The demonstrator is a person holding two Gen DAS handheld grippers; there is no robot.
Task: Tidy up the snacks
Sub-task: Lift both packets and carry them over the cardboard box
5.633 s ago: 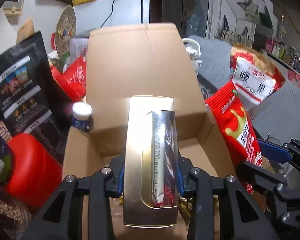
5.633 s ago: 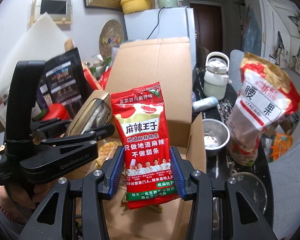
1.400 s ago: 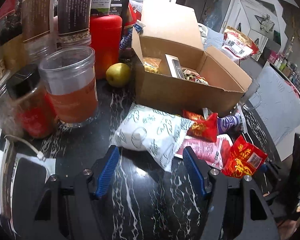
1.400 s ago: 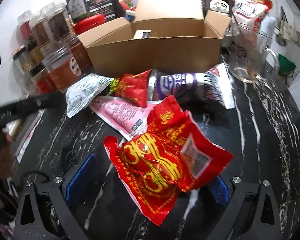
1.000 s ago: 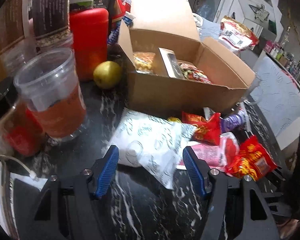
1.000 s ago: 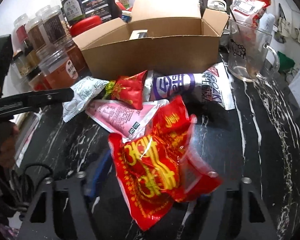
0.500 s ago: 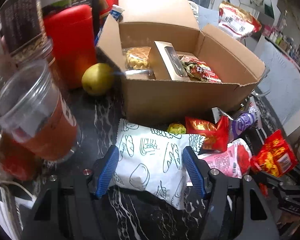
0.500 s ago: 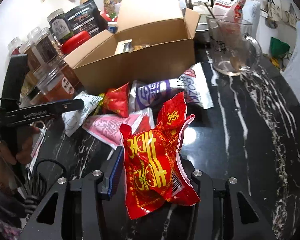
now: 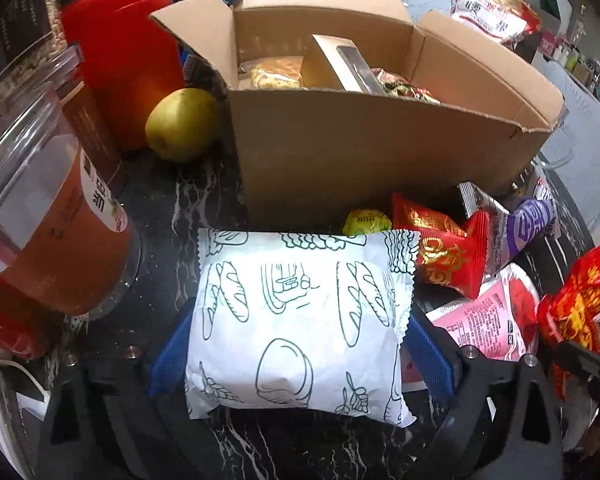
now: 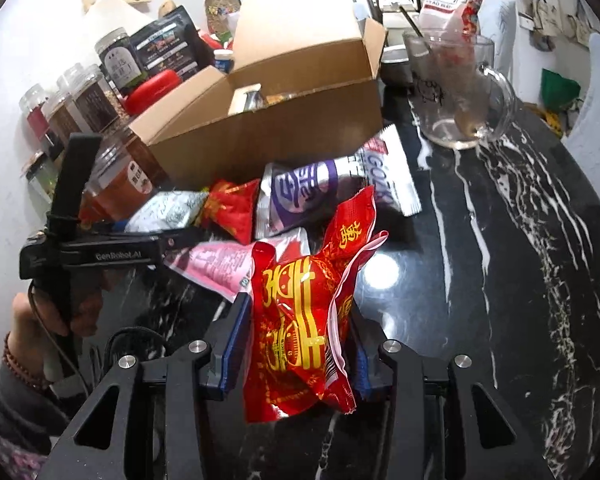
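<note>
Two views. Left wrist: left gripper, jaws opening, straddles a puffy white pouch lying on the marble table before the cardboard box; a pear shows only here. Right wrist: right gripper, closing, pinches a crinkled red packet; a glass mug shows only here.

**Snacks: two in the tongs' reach, rest loose by the box**

White bread-print packet flat on black marble counter, lying between the wide blue pads. Red-gold packet upright, crumpled, pinched at its lower half. Small red packet, purple-silver packet and pink packet lie overlapping just in front of the open cardboard box, which holds a windowed carton and wrapped snacks.
</note>
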